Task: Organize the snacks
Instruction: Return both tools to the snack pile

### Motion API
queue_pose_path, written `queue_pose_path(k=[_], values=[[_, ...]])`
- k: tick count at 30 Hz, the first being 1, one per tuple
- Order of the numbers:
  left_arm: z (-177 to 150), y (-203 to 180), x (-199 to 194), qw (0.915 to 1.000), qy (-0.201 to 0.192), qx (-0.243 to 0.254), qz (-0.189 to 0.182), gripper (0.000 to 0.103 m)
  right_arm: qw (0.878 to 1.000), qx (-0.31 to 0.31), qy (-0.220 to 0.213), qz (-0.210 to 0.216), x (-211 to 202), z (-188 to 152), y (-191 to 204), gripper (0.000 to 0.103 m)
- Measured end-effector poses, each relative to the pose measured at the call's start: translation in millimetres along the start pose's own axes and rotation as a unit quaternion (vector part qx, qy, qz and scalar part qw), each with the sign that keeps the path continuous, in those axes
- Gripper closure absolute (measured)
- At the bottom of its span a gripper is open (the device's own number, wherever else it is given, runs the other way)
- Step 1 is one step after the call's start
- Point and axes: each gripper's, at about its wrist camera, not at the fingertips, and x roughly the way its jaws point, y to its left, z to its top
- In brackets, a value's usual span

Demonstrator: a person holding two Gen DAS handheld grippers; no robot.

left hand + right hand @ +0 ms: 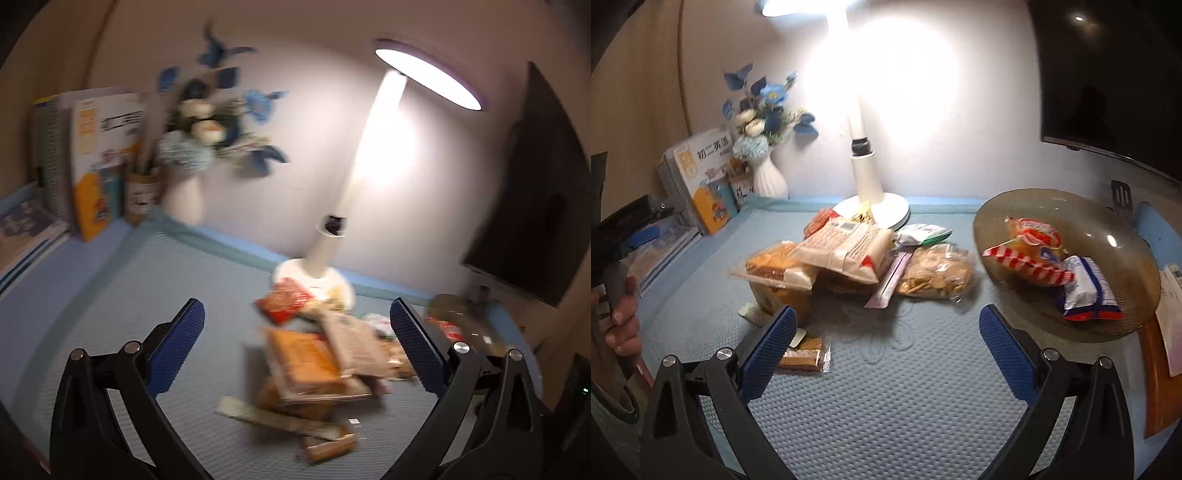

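**Both grippers wide and empty, snack heap ahead**

Right gripper (pixel 886 343) hangs above the pale blue dimpled mat (pixel 886 398) on the counter, its blue pads spread wide and nothing between them; the left gripper (pixel 297 350) is equally wide and empty, though its view is blurred.

Nearest the right gripper lies a small clear-wrapped brown wafer bar (pixel 805 356), flat on the mat and apart from the rest, so it looks the easiest next pick: come down over it, close across its narrow width, and lift straight up. Beyond it sits the loose heap of snack packets (pixel 846 258), overlapping, with a thin pink stick sachet (pixel 892 278) and a clear bag of pale crackers (pixel 936 275) at its right edge. Pulling from underneath would likely topple the pile; taking top or edge pieces seems safer.

To the right, the smoky glass bowl (pixel 1067 199) already holds three packets, so there is room left.

Farther back, an orange and white book (pixel 705 177) leans by the white ribbed vase (pixel 770 181); its cover shows Chinese characters, seemingly "初二英语". Packet print is too small to read.
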Motion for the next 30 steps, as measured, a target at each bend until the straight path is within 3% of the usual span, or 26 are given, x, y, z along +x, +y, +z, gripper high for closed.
queue_pose_path(k=[2,7,11,20,24,27,30], values=[[-13,32,11,0.9974,0.009,-0.003,0.071,0.003,1.0,-0.005,0.029,0.011,25,-11,12,0.005],[-57,90,59,0.9896,0.081,-0.034,0.113,0.005,0.999,-0.002,0.052,-0.002,61,-29,7,0.005],[-80,87,74,0.979,0.064,0.02,0.192,0.005,0.997,-0.01,0.076,0.022,67,-36,10,0.005],[-80,72,74,0.9842,0.068,0.063,0.151,0.005,0.993,-0.06,0.101,0.024,74,-41,32,0.005],[-84,64,82,0.9845,0.1,0.087,0.115,0.005,0.987,-0.091,0.127,0.036,81,-43,45,0.005],[-88,46,87,0.9788,0.137,0.14,0.059,0.005,0.98,-0.123,0.146,0.055,85,-40,58,0.005],[-84,27,86,0.9654,0.156,0.208,0.019,0.005,0.974,-0.171,0.143,0.048,89,-31,73,0.005]])
